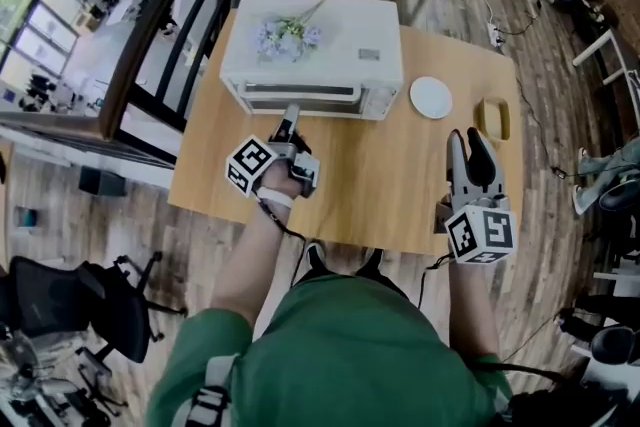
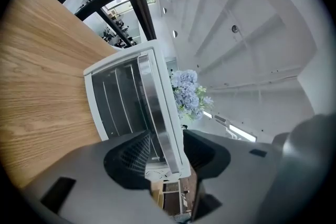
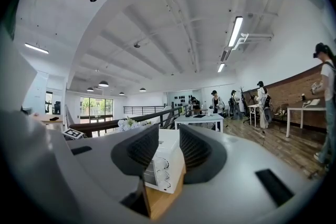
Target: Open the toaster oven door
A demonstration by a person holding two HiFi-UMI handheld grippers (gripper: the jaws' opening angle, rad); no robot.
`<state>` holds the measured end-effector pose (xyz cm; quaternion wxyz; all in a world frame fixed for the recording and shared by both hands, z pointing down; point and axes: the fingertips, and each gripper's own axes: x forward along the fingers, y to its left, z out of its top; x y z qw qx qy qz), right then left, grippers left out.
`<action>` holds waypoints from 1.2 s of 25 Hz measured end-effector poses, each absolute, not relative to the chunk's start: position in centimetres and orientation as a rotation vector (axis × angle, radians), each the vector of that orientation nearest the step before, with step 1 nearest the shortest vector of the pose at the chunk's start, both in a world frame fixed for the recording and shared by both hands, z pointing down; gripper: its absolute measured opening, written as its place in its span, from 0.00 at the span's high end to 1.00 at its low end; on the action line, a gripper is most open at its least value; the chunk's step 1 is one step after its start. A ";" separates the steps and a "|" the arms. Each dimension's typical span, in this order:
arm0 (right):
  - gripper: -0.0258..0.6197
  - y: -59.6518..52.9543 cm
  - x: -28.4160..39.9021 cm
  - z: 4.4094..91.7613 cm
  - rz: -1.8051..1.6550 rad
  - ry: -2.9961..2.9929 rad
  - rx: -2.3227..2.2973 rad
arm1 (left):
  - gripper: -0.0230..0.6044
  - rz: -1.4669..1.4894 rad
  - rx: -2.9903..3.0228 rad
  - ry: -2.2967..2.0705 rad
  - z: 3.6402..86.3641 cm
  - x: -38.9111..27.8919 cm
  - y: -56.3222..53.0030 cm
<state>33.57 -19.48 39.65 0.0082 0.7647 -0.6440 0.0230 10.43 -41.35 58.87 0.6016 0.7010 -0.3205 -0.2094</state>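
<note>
Along the table's (image 1: 400, 175) far edge the toaster oven (image 1: 350, 30) is set lengthwise, door (image 1: 300, 95) faced nearward, handle (image 2: 152, 107) straddled by the wide-spread left gripper (image 2: 163, 152); the right gripper (image 3: 169, 147) is parted, empty.

There was one toaster oven (image 1: 312, 55), one bunch of flowers (image 1: 285, 37), one white plate (image 1: 431, 98), one yellow object (image 1: 493, 118), one wooden table (image 1: 380, 185), and two grippers: the left gripper (image 1: 290, 118) and the right gripper (image 1: 468, 140)
</note>
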 end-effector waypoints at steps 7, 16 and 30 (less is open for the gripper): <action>0.75 -20.7 36.8 40.2 0.112 -1.996 2.392 | 0.64 -0.493 1.591 -0.807 59.3 12.2 -44.7; 0.75 -19.7 37.7 40.6 0.121 -1.949 2.416 | 0.64 -0.485 1.578 -0.803 60.1 13.3 -46.4; 0.75 -18.7 38.5 41.0 0.138 -1.947 2.418 | 0.74 -0.506 1.534 -0.792 60.6 14.4 -46.0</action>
